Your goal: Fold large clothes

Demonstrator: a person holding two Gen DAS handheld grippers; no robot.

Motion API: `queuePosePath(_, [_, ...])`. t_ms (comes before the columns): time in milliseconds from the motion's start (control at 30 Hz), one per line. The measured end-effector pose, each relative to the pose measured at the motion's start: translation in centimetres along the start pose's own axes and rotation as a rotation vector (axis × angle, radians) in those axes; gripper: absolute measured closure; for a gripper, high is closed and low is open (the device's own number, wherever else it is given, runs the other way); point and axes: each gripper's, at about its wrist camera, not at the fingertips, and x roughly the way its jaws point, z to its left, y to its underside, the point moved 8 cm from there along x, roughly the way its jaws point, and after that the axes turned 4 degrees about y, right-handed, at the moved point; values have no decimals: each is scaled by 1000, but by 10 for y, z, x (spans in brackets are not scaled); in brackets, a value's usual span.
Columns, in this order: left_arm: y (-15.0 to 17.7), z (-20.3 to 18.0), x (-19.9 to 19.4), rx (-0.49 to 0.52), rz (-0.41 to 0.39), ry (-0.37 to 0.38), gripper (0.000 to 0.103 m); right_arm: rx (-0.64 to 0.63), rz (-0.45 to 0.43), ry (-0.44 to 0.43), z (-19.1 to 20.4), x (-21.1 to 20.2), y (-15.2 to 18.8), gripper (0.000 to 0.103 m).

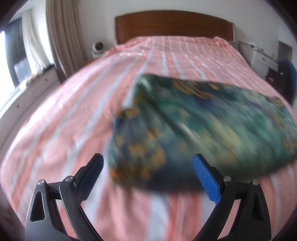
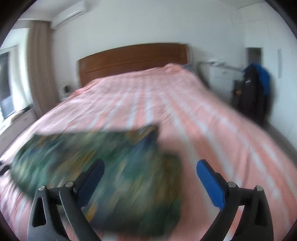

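Fingers (image 1: 206,178) on both grippers stood wide apart, gripping nothing; garment (image 1: 194,126) lay on bed (image 1: 55,129), probably dropped there for folding.

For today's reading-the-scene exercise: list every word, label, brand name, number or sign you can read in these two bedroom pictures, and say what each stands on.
None can be read.
Green patterned garment on the pink striped bedspread: colour patches only, blurred, no lettering.
Air conditioner on the wall: no legible brand.
Dark jacket beside the bed: a small pale mark, too small and blurred to read.
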Motion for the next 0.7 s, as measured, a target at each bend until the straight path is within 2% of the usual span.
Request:
queuePosePath(100, [27, -27, -21, 21, 25, 56, 6, -48, 76, -62, 11, -34, 64, 5])
queuePosePath(167, [46, -49, -34, 66, 46, 79, 6, -79, 107, -55, 9, -57, 102, 5])
queuePosePath(267, [63, -79, -44, 126, 72, 105, 6, -85, 108, -29, 0, -80, 132, 5])
queuePosePath(367, [69, -103, -45, 150, 73, 120, 6, -107, 120, 6, -12, -85, 146, 5])
queuePosePath(533, [73, -129, -20, 103, 92, 159, 5, -84, 140, 18, -26, -68, 146, 5])
queuePosePath(667, [89, -132, 15, 121, 109, 94, 5, -53, 191, 17, -30, -53, 157, 5])
queuePosePath(700, [93, -130, 20, 110, 111, 96, 2, -49, 198, 13, -31, -51, 158, 5])
